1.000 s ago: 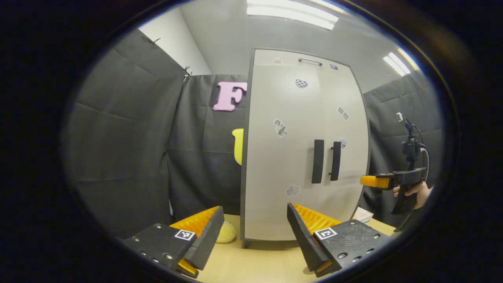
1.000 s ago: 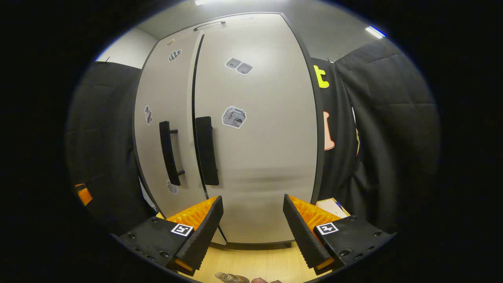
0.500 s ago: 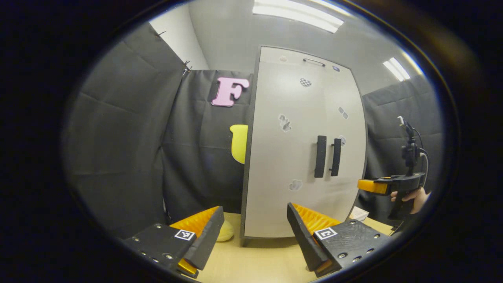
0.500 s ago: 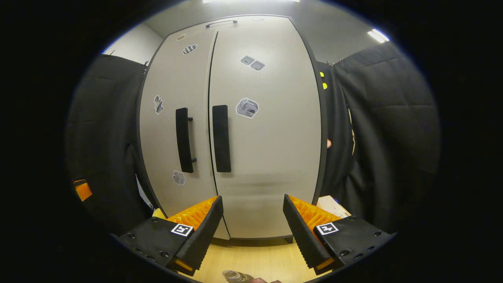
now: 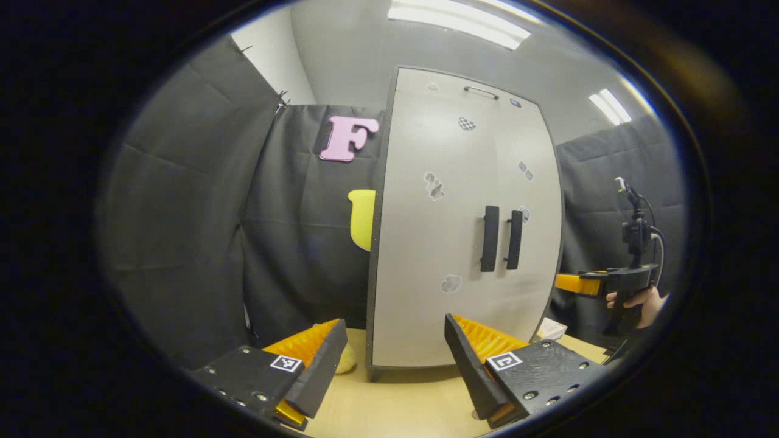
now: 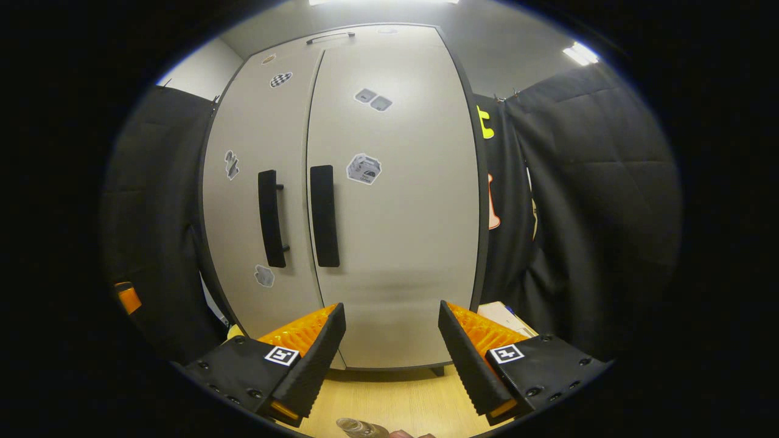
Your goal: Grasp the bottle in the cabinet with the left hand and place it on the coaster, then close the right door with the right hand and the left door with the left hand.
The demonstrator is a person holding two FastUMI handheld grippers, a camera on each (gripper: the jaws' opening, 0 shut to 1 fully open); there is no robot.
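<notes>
A pale grey cabinet (image 6: pixel 341 201) stood on a light wooden bench (image 6: pixel 395 401), both doors looking shut, black handles side by side. The left claw (image 5: pixel 389 359) and right claw (image 6: pixel 392 356) both hovered in front of it with fingers apart, holding nothing. A clear bottle's (image 6: pixel 359 428) top showed at the bottom edge of the right gripper view, on the bench; its coaster could not be made out. The task appeared complete, so the next move was probably just withdrawing. Black cloth walled the booth under ceiling lights.
</notes>
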